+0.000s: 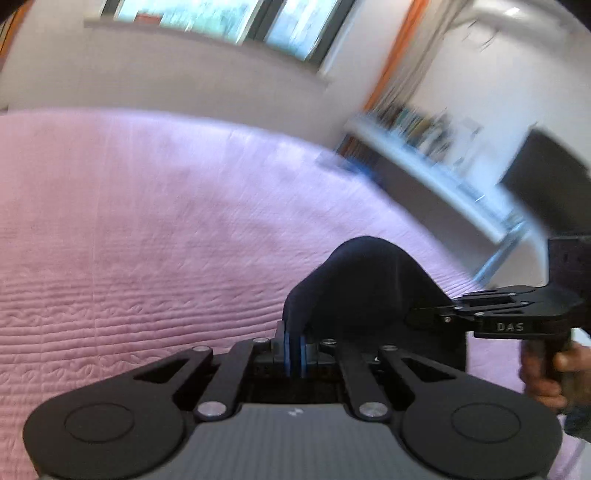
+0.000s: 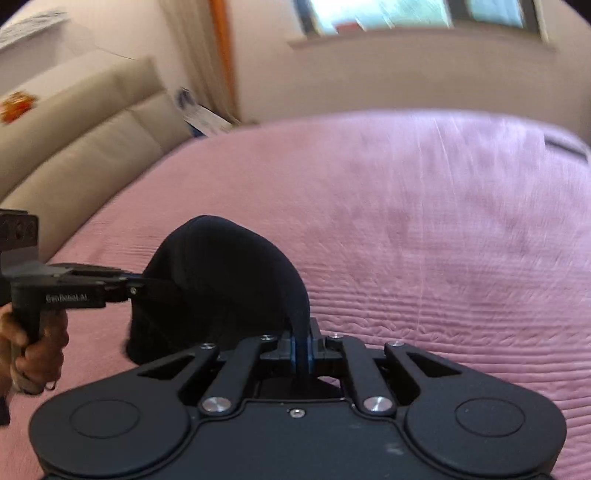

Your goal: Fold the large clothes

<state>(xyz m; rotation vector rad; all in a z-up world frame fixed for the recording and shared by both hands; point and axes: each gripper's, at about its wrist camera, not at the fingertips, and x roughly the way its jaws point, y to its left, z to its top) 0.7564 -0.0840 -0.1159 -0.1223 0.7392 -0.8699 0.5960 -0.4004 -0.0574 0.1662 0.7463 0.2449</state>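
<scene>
A dark navy garment point(image 1: 365, 284) hangs bunched between my two grippers above a pink quilted bedspread point(image 1: 147, 221). My left gripper point(image 1: 295, 349) is shut on an edge of the garment, with cloth pinched between its blue pads. My right gripper point(image 1: 417, 317) comes in from the right in the left wrist view and grips the same cloth. In the right wrist view the garment point(image 2: 221, 280) arches up from my right gripper point(image 2: 303, 354), which is shut on it. The left gripper point(image 2: 147, 286) enters from the left, clamped on the cloth. Most of the garment is hidden below the grippers.
The pink bedspread point(image 2: 424, 229) fills the middle of both views. A beige padded headboard point(image 2: 85, 147) stands at the left. A white shelf with books point(image 1: 436, 155) runs along the right wall. A window point(image 1: 229, 18) is above the far wall.
</scene>
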